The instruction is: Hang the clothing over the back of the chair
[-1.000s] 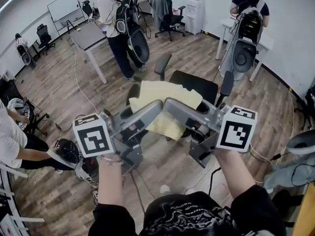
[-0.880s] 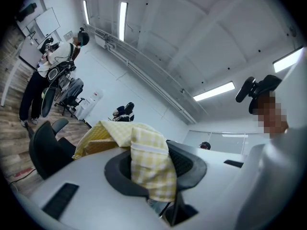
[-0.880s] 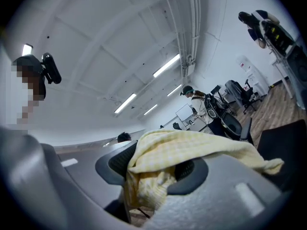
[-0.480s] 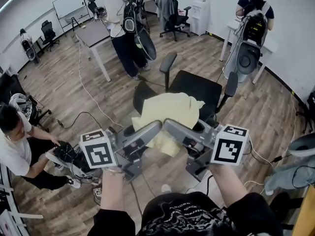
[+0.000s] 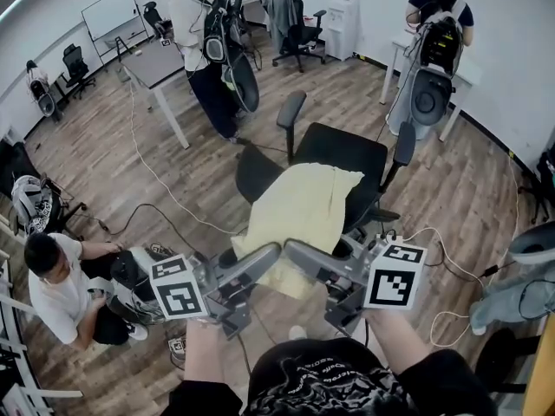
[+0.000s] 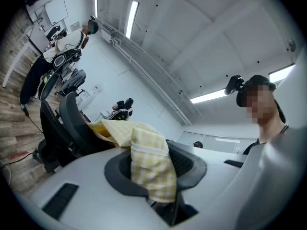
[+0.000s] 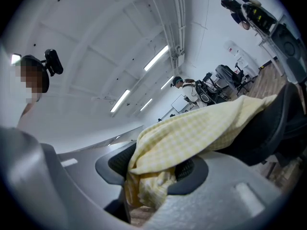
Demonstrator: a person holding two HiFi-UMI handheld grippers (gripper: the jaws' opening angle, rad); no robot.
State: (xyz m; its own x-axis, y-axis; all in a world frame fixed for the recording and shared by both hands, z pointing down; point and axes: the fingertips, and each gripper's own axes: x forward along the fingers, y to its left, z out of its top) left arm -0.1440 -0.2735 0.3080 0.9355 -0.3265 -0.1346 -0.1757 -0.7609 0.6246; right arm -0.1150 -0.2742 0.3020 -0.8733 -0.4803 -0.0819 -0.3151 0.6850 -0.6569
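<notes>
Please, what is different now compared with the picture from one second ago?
The left tool and the right tool came down and nearer to the person, bringing the yellow garment lower, so that it now drapes over the back of the chair. Unchanged: both tools still clamp the garment's near edge, and the chair has not moved.

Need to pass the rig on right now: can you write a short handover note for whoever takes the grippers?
Left gripper: shut on the near edge of the yellow checked garment.
Right gripper: shut on the same edge, beside the left.
Garment: spread over the top of the black chair back, far end toward the seat, near end held in the jaws on the person's side.
Done: garment laid across the back.
Left: lower the near end behind the back, open both grippers, draw them away.
</notes>
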